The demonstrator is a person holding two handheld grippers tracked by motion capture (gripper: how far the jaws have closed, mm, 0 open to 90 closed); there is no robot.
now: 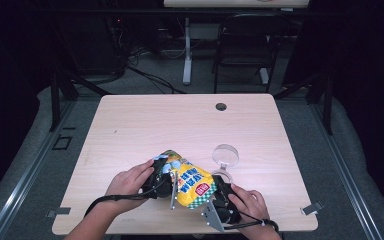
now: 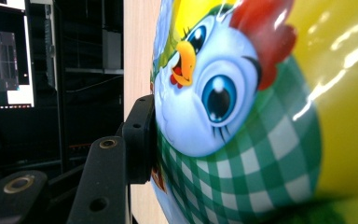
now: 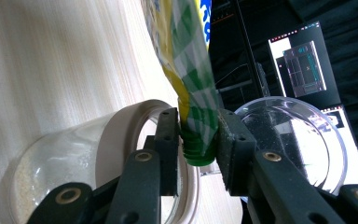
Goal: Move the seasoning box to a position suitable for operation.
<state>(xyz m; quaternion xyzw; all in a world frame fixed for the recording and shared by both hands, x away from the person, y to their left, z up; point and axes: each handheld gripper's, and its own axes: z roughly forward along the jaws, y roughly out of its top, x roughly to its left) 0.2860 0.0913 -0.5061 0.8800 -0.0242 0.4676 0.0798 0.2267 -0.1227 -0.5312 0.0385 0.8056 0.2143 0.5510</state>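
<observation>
both of my hands sat at the near edge of the bench (image 1: pixel 130 125), each working a gripper on the yellow snack bag (image 1: pixel 192 182) held up between them. my left gripper (image 1: pixel 162 175) was clamped on the puffy body of the bag; in the left gripper view one black jaw pressed flat against the bag's side (image 2: pixel 242 116), right beside the printed cartoon chick and the green checked pattern, while the other jaw was hidden behind the bag. my right gripper (image 1: pixel 220 197) was clamped on the bag's crimped green end (image 3: pixel 199 140), both jaws pinching the seal between them in the right gripper view. the bag hung above the bench, tilted, its far end pointing up and away from me. just beyond the right gripper stood a clear glass jar (image 1: pixel 223 175) with a pale rim, and its clear round lid (image 1: pixel 226 155) lay on the bench close behind it, apart from the bag.
</observation>
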